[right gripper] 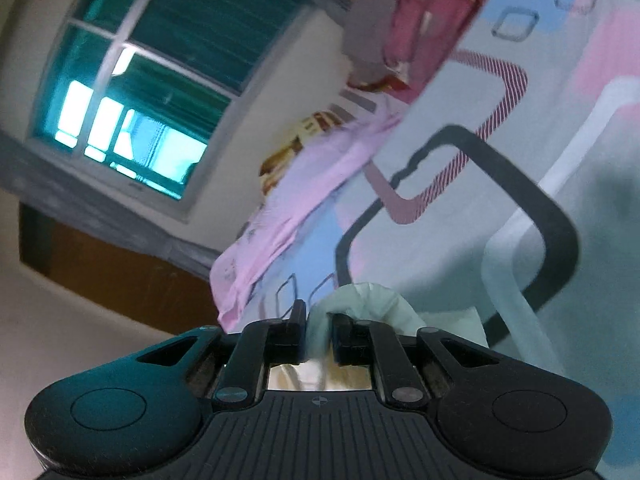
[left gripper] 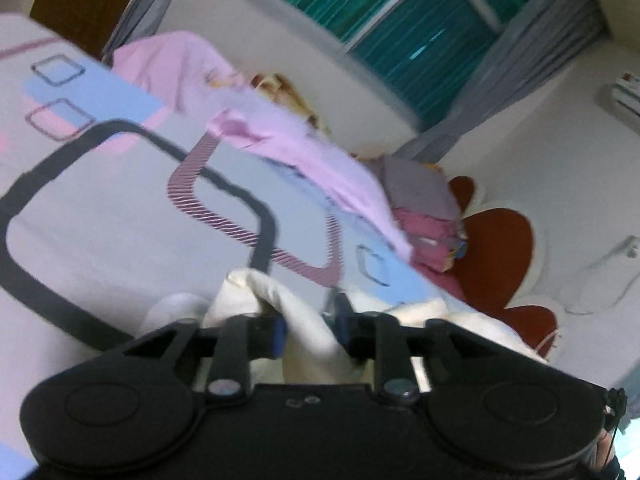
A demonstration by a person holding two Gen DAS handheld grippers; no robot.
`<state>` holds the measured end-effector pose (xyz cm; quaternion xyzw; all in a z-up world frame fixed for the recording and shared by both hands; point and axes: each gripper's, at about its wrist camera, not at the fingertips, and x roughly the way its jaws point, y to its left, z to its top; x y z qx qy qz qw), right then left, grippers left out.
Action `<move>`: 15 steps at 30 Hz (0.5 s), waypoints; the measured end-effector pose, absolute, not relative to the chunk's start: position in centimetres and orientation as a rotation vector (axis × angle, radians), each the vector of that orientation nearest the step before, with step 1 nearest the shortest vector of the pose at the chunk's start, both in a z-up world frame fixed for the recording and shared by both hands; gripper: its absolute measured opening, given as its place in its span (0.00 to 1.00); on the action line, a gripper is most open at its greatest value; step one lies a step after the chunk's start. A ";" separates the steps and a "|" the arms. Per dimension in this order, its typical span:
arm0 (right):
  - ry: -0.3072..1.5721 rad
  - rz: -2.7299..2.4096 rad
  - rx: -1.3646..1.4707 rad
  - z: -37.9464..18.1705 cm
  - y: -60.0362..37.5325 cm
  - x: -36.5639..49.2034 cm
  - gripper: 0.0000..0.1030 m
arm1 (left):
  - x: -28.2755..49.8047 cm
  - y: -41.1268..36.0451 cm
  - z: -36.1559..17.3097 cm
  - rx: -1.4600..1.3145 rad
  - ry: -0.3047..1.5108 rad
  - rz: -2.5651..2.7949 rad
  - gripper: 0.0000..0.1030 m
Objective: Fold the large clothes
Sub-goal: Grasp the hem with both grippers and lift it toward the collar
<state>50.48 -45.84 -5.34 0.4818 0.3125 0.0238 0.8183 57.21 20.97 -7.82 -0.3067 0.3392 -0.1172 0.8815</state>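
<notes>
A cream-white garment (left gripper: 280, 300) is bunched between the fingers of my left gripper (left gripper: 310, 330), which is shut on it above the patterned bed sheet (left gripper: 100, 220). In the right wrist view my right gripper (right gripper: 318, 334) is shut on a pale fold of the same white garment (right gripper: 368, 300), which bulges just past the fingertips. Most of the garment hangs below both grippers and is hidden. Both views are tilted and blurred.
A pink garment lies spread at the bed's far side (left gripper: 240, 120) and also shows in the right wrist view (right gripper: 288, 208). A stack of folded clothes (left gripper: 424, 216) sits by the red and white headboard (left gripper: 496, 248). A teal window (right gripper: 160, 80) is behind.
</notes>
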 end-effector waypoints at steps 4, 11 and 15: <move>0.625 0.005 0.891 -5.3 -45.6 51.6 0.70 | 58.0 22.6 -8.0 -0.598 0.630 -0.156 0.86; 0.773 0.015 0.499 -7.1 -43.0 54.1 0.69 | 59.7 21.4 -9.3 -0.367 0.782 -0.308 0.84; 0.852 0.062 0.439 -9.1 -41.7 55.4 0.40 | 61.0 20.4 -10.6 -0.346 0.831 -0.361 0.41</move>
